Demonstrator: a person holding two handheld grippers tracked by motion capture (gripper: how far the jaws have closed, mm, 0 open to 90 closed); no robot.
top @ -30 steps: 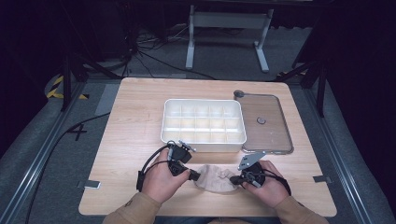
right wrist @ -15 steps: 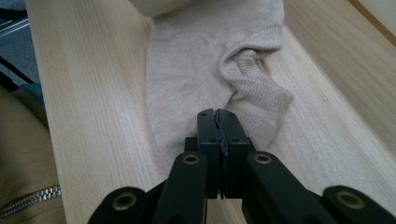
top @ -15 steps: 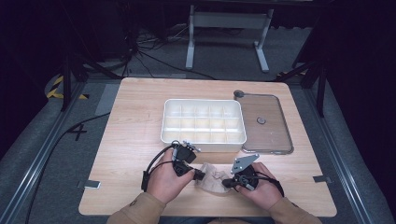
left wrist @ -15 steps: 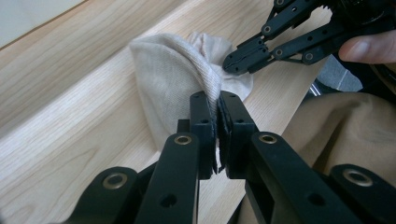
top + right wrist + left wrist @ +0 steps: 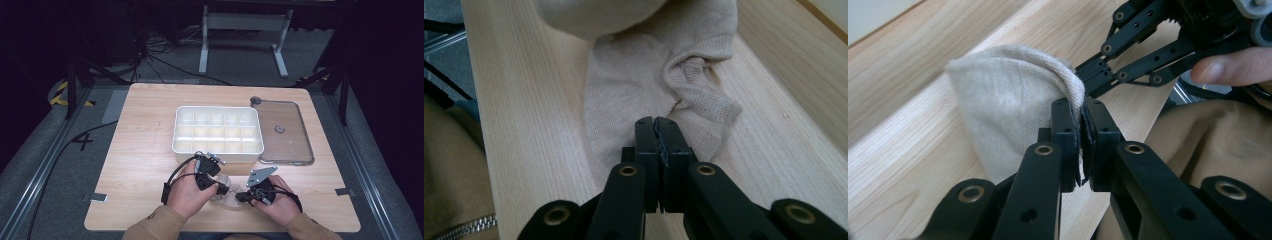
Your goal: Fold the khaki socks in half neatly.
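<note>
Left gripper view: ribbed beige sock (image 5: 1013,100) pinched in left claw (image 5: 1082,145).

**Right gripper pinches the beige sock on the table**

We see our right gripper (image 5: 658,125) with its two black jaws pressed together on the near edge of a beige sock (image 5: 639,85). Beyond the jaws the sock lies on the light wooden table (image 5: 529,100), and just to the right of the tips its knit is bunched into a fold. Farther ahead, another part of the sock is lifted and rounded. At the lower left of the gripper there is a tan sleeve (image 5: 449,175) with a zipper.
</note>
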